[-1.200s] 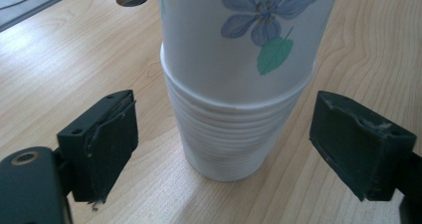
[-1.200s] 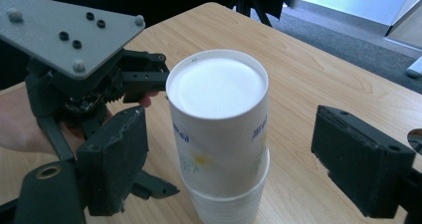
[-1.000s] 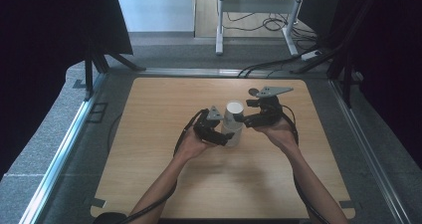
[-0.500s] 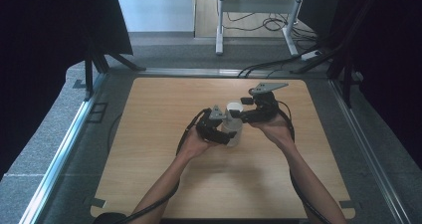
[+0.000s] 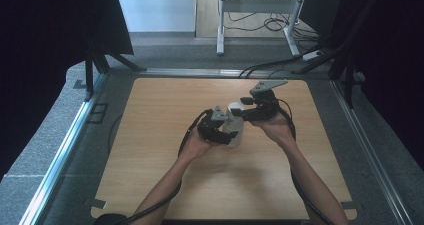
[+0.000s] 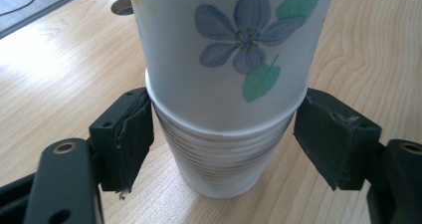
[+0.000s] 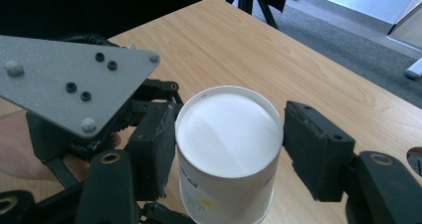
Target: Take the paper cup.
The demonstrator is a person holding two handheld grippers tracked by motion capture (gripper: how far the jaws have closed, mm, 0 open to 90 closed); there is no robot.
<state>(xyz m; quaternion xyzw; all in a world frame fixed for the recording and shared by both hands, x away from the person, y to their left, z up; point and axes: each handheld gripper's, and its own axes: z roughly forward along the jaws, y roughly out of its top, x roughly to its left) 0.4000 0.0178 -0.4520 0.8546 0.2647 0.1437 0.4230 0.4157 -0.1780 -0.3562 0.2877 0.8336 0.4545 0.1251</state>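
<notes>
A stack of nested white paper cups (image 5: 236,134) stands upright at the middle of the wooden table (image 5: 165,110). The top cup (image 6: 234,45) has a blue flower print and sits higher than the others. My left gripper (image 6: 224,134) has just been closing, and its pads press on the rim of the lower cups (image 6: 224,154). My right gripper (image 7: 229,144) comes from the right. It has just closed on the top cup (image 7: 229,134) just below its open mouth. The left gripper's grey plate (image 7: 69,79) shows beside it.
The tabletop has a round hole (image 6: 122,5) near one edge. Metal rails (image 5: 65,150) frame the table, with cables (image 5: 270,65) and a white stand (image 5: 260,5) on the floor behind. Dark curtains hang at both sides.
The right gripper has shifted slightly left onto the top cup, and both pairs of jaws have drawn in around the cups. The stack stays in place.
</notes>
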